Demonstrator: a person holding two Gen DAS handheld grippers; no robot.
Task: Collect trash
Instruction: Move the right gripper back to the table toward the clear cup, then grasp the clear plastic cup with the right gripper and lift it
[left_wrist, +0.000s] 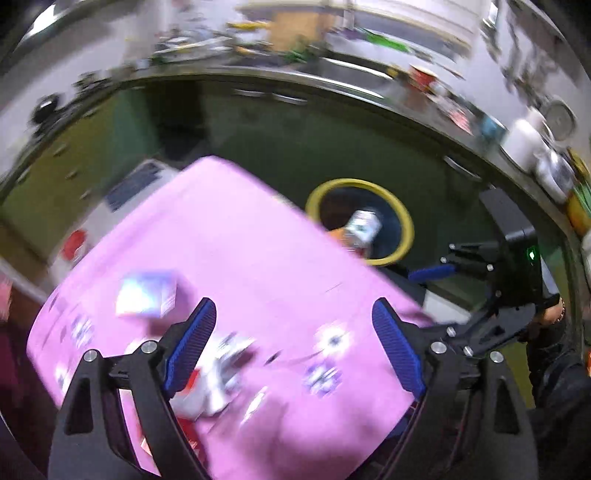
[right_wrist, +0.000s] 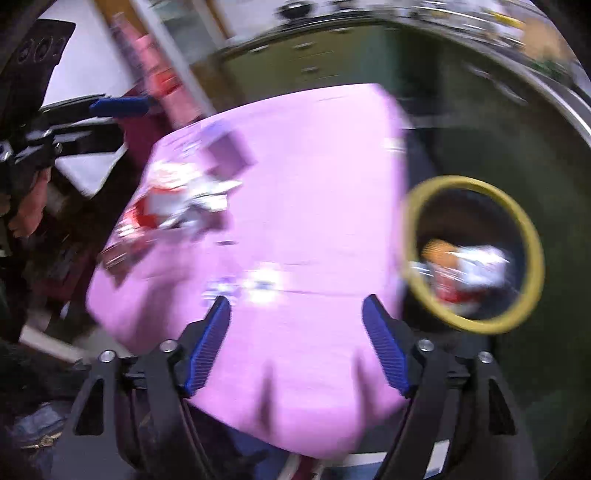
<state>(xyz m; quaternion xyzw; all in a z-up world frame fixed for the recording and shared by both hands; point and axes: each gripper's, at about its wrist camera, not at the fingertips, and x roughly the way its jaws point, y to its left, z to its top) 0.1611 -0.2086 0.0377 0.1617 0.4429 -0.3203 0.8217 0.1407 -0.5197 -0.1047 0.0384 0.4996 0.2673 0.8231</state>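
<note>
Both views are blurred by motion. A pink cloth-covered table (left_wrist: 240, 258) carries a white and blue carton (left_wrist: 146, 293) and a crumpled red and white wrapper (left_wrist: 210, 384). My left gripper (left_wrist: 295, 347) is open and empty above the table, with the wrapper by its left finger. A dark bin with a yellow rim (left_wrist: 402, 218) stands beyond the table edge with trash (left_wrist: 360, 227) inside. My right gripper (right_wrist: 295, 347) is open and empty over the table's (right_wrist: 314, 166) near edge. The wrapper (right_wrist: 177, 203) lies far left of it, and the bin (right_wrist: 532, 236) stands to its right.
Green cabinets (left_wrist: 295, 140) under a cluttered steel counter (left_wrist: 332, 70) run behind the table. A white appliance (left_wrist: 110, 206) stands left of the table. The right gripper shows at the right in the left wrist view (left_wrist: 432, 273). A dark chair (right_wrist: 55, 221) is left of the table.
</note>
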